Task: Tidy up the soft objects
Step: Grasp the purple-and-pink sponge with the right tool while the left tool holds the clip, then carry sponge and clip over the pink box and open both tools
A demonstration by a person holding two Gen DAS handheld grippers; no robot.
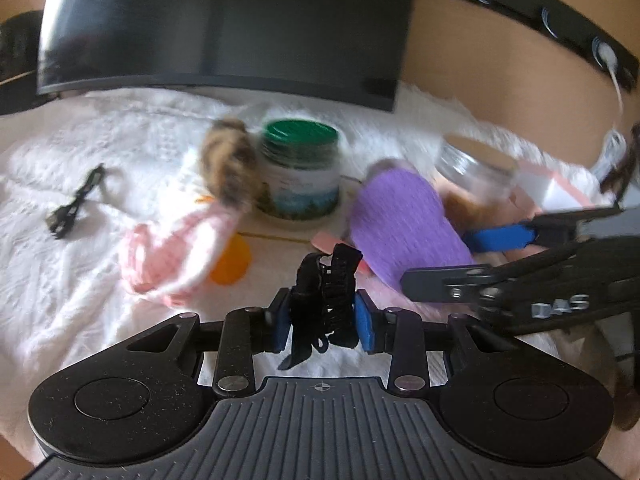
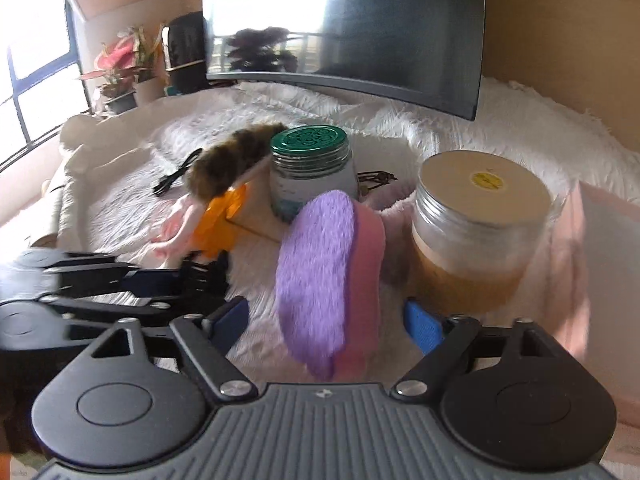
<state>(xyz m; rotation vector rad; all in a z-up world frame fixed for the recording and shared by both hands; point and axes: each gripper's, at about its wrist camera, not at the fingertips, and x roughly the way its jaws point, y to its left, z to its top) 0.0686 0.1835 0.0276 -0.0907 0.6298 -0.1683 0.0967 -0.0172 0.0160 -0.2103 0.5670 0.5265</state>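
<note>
The left claw (image 1: pixel 322 320) is clamped on a black hair clip (image 1: pixel 326 284) pinched between its blue pads, with the doll (image 1: pixel 192 240) ahead and to its left; the right claw (image 2: pixel 326 324) gapes wide, holding nothing, with the purple-and-pink sponge (image 2: pixel 324 280) lying between its fingers and just ahead. To do this well, I'd keep the clip squeezed steadily while the right claw closes gently across the sponge's flat faces, since it will compress. Counting leftward to rightward: one black cable (image 1: pixel 76 204), one doll, one green-lidded jar (image 1: pixel 300 168), one sponge, one silver-lidded jar (image 2: pixel 480 224).
</note>
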